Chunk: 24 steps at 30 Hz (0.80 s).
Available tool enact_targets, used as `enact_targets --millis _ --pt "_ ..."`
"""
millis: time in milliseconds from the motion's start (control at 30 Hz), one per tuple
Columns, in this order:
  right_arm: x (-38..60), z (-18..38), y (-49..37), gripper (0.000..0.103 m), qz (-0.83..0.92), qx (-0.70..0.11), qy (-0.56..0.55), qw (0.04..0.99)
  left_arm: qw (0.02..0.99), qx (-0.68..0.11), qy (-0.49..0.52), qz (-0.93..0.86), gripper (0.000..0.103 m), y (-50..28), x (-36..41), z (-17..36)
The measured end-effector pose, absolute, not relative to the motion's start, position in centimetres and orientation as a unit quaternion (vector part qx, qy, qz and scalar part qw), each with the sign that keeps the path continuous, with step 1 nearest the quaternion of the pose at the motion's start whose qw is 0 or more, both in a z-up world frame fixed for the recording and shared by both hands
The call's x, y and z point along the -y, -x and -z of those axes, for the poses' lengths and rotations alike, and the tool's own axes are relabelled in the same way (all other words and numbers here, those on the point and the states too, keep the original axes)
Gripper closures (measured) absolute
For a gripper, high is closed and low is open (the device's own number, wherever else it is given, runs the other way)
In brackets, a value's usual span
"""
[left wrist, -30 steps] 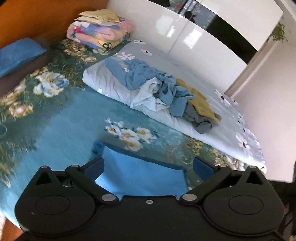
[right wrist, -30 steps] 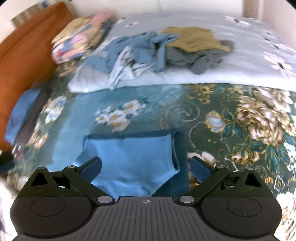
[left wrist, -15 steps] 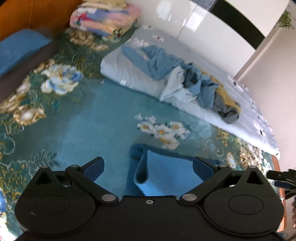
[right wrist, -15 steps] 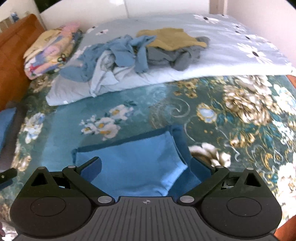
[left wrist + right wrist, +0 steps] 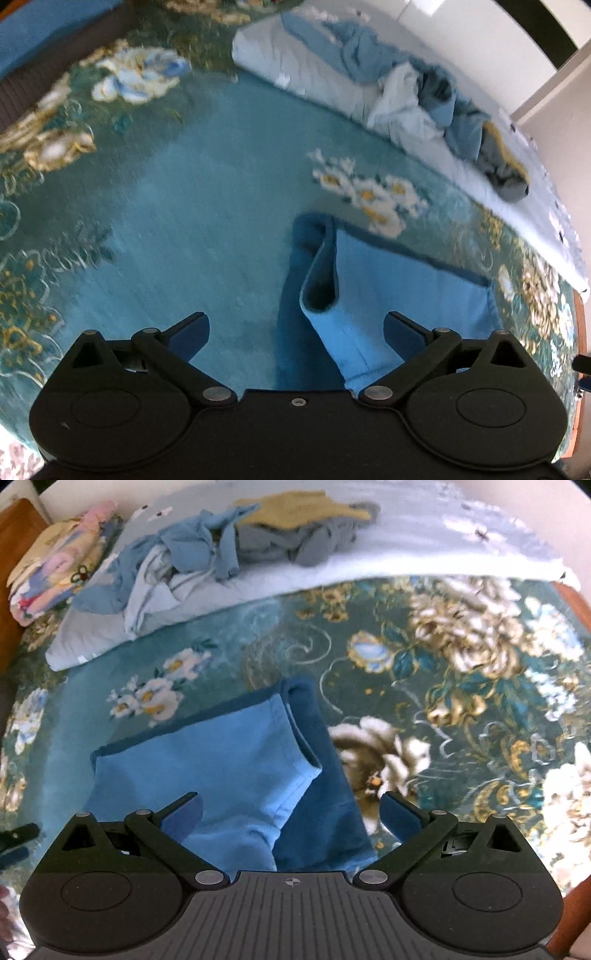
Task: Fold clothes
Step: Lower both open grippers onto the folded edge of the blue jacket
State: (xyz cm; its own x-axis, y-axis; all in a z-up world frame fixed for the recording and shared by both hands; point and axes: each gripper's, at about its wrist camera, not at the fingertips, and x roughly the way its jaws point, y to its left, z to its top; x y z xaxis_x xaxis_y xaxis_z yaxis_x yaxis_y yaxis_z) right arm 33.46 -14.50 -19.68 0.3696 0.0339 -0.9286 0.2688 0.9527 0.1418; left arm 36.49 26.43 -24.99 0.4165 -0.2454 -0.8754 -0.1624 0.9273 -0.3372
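Lying on the floral bedspread (image 5: 461, 672), the blue garment (image 5: 221, 760) sits between the spread fingers of the right claw (image 5: 290, 812), toward 12 o'clock. The left claw (image 5: 295, 332), also spread, has it at 1 o'clock. A clothes pile (image 5: 236, 542) rests on the pale quilt (image 5: 424, 550) beyond.

The blue garment (image 5: 207, 760) is soft matt cloth, its darker underlayer fleecy-looking. The floral bedspread (image 5: 461, 672) has a short plush nap (faintly sheeny where light falls). The far heap of clothes (image 5: 229, 542) is limp, creased fabric on a smooth pale quilt (image 5: 325, 85). Both grippers' bodies look like matt black plastic, the right gripper (image 5: 290, 810) ribbed, the left gripper (image 5: 296, 330) smooth.
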Motion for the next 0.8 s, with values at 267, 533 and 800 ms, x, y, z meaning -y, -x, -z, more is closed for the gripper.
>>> enact_targets --millis 267,533,800 --pt "18.9 26.8 -37.3 0.000 0.028 -0.591 -0.156 0.791 0.785 -0.585 0.205 -0.020 0.003 -38.8 -24.3 28.6" --pt "22.8 32.6 -40.2 0.000 -0.044 -0.609 -0.206 0.765 0.770 -0.610 0.182 -0.031 0.004 -41.4 -22.4 31.8" --pt "23.8 36.2 -42.5 0.000 -0.138 -0.628 -0.225 0.732 0.752 -0.637 0.170 0.013 0.004 -43.2 -23.0 34.0"
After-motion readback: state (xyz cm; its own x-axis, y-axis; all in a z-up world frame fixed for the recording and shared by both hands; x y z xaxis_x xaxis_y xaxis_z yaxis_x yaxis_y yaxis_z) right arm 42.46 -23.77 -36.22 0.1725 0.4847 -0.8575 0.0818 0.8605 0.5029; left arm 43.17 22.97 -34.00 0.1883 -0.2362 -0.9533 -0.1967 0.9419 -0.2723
